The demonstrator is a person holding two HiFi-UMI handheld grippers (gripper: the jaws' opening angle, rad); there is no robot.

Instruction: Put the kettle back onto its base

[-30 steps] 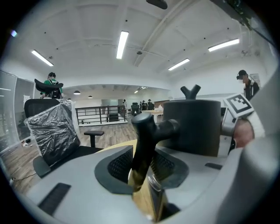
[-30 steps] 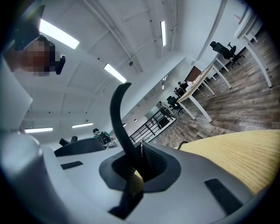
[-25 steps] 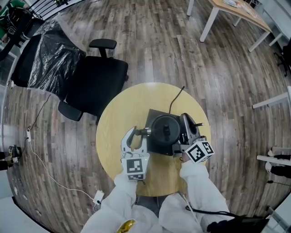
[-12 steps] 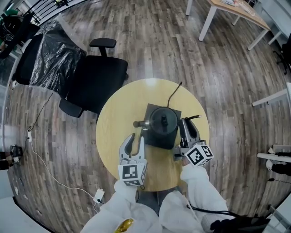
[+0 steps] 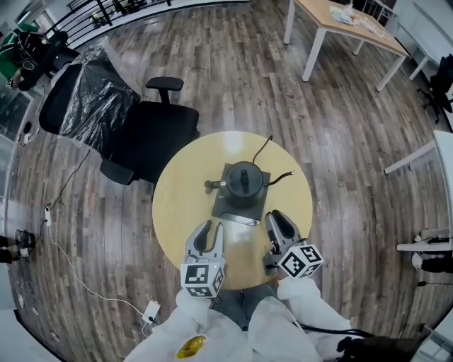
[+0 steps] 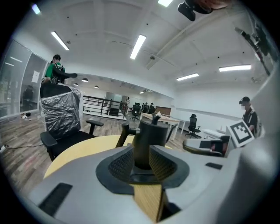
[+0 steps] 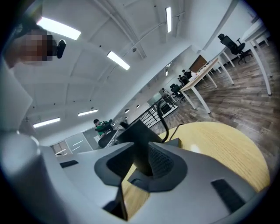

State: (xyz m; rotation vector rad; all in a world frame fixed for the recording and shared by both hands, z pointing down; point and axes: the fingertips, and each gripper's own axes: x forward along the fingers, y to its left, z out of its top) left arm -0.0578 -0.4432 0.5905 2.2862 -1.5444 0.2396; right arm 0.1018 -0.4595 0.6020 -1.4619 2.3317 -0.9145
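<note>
The black kettle (image 5: 243, 180) stands upright on its dark square base (image 5: 228, 206) in the middle of the round wooden table (image 5: 177, 205). Its spout points left and a black cord (image 5: 265, 150) runs off behind it. My left gripper (image 5: 212, 228) hangs open over the table's near edge, left of the base, with nothing between its fingers. My right gripper (image 5: 277, 218) is open and empty, just right of the base's near corner. In the left gripper view the kettle (image 6: 146, 140) shows beyond the open jaws. In the right gripper view the kettle (image 7: 135, 142) also stands ahead, apart from the jaws.
A black office chair (image 5: 150, 134) stands against the table's far left side, and a second chair wrapped in dark plastic (image 5: 81, 95) is beyond it. A white cable and power strip (image 5: 151, 308) lie on the wood floor at the left. White-legged desks (image 5: 345, 20) stand far right.
My right gripper has let go of the kettle's handle and opened. Both grippers have drawn back toward the table's near edge. The kettle stays on its base.
</note>
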